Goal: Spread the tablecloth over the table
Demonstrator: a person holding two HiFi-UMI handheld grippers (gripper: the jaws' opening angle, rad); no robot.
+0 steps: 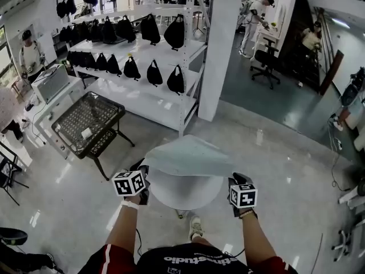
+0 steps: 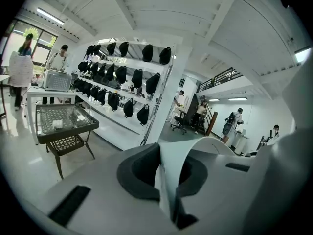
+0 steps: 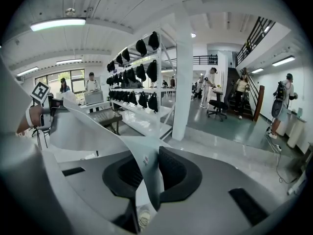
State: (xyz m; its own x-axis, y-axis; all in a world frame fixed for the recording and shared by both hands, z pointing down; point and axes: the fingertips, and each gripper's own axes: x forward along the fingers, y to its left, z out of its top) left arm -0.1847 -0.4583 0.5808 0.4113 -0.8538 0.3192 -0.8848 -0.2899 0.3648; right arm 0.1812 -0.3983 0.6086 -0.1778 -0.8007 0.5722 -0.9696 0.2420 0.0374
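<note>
— Where to look for the tablecloth (image 1: 188, 156)?
— Up in the air, stretched between the two tools, hanging just above the round white table (image 1: 183, 197) and not yet resting on it. Seemingly doubled over in part, with a crease running toward the far right.

— And the left gripper (image 2: 167, 175)?
— Clenched on the cloth's near edge, with a thin pale fold pinched upright between the jaws. Same for the right gripper (image 3: 146, 175): closed on another stretch of that edge, the sheet curling away leftward toward the other tool.

— Why held so wide apart?
— Probably to keep the near edge taut and level, so as to let the rest float out flat instead of bunching.

— And why so high?
— Likely to clear the tabletop before lowering, and to avoid dragging wrinkles in.

— How far along, then?
— Early to middle, judging from this. Lifted and roughly centred over the table, but not laid, not smoothed, not draped over the rim anywhere.

— Anything nearby to mind?
— Not much. A dark mesh-topped side table (image 1: 88, 121) off to the left, and beyond it a white rack (image 1: 142, 99) of black bags (image 1: 154, 73), all well apart from the work. Only a shoe (image 1: 195, 227) close by, on the floor at the table's near side.

— Next move?
— Presumably lowering both tools together and forward, then letting go once settled evenly. Some risk of landing lopsided if released on one side first.
</note>
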